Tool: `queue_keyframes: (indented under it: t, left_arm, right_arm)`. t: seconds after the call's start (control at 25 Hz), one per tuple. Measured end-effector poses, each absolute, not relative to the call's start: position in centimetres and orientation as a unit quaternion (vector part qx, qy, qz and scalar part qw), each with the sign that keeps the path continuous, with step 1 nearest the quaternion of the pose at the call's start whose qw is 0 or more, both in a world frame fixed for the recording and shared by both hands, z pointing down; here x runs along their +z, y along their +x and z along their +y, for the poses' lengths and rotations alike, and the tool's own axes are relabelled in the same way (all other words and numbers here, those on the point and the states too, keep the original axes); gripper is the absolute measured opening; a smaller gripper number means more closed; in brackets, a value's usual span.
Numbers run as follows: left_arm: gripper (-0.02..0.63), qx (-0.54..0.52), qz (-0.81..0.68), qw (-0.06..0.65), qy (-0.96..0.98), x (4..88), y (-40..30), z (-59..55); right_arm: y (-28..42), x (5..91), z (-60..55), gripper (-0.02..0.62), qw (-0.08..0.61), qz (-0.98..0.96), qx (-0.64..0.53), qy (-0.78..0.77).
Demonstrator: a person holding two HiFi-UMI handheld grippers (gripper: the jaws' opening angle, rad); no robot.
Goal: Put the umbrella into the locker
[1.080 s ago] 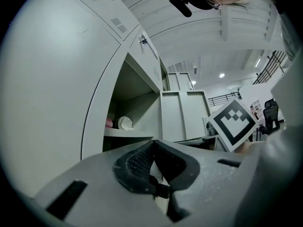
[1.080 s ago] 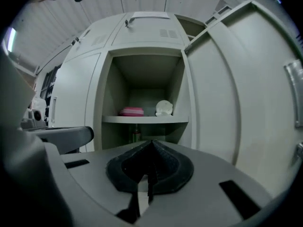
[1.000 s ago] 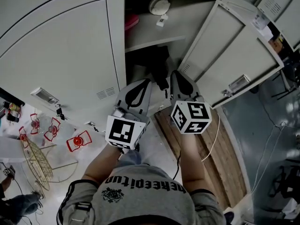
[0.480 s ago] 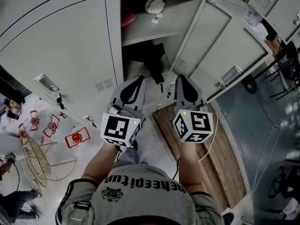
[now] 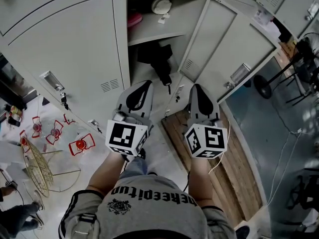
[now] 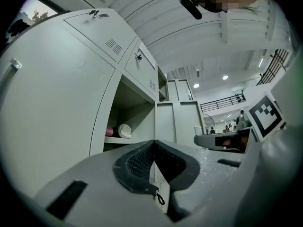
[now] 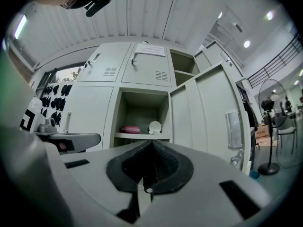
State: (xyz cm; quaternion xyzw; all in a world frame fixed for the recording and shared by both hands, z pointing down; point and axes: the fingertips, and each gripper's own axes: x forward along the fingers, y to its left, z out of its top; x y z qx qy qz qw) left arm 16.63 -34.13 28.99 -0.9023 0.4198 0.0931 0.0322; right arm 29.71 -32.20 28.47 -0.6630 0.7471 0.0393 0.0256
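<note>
A black folded umbrella (image 5: 158, 59) stands in the lower part of the open locker (image 5: 133, 59), under its shelf (image 5: 149, 34), handle end (image 5: 168, 83) towards me. Both grippers are in front of the locker and apart from the umbrella. My left gripper (image 5: 144, 83) has its jaws together with nothing between them, and they also meet at the tip in its own view (image 6: 154, 143). My right gripper (image 5: 197, 87) is likewise shut and empty (image 7: 151, 142). Below each pair of jaws a bit of the umbrella (image 7: 149, 189) shows through the gap.
The locker door (image 5: 219, 49) hangs open to the right. A pink thing (image 5: 135, 20) and a white round thing (image 5: 162, 5) lie on the shelf. Red wire items (image 5: 79, 146) and a wire basket (image 5: 37, 171) are on the floor left, a wooden board (image 5: 234, 173) right, and a fan (image 7: 270, 126) beyond.
Both grippers have drawn back from the locker opening towards me, the right one more. The umbrella has stayed inside the locker.
</note>
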Motion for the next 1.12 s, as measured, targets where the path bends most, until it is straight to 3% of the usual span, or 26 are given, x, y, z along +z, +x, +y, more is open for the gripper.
queue_keyframes:
  t: [1.12]
  left_arm:
    - [0.005, 0.098, 0.424, 0.040, -0.899, 28.6, 16.9, -29.7]
  right_arm:
    - [29.7, 28.0, -27.4, 0.003, 0.039, 0.746, 0.054, -0.662]
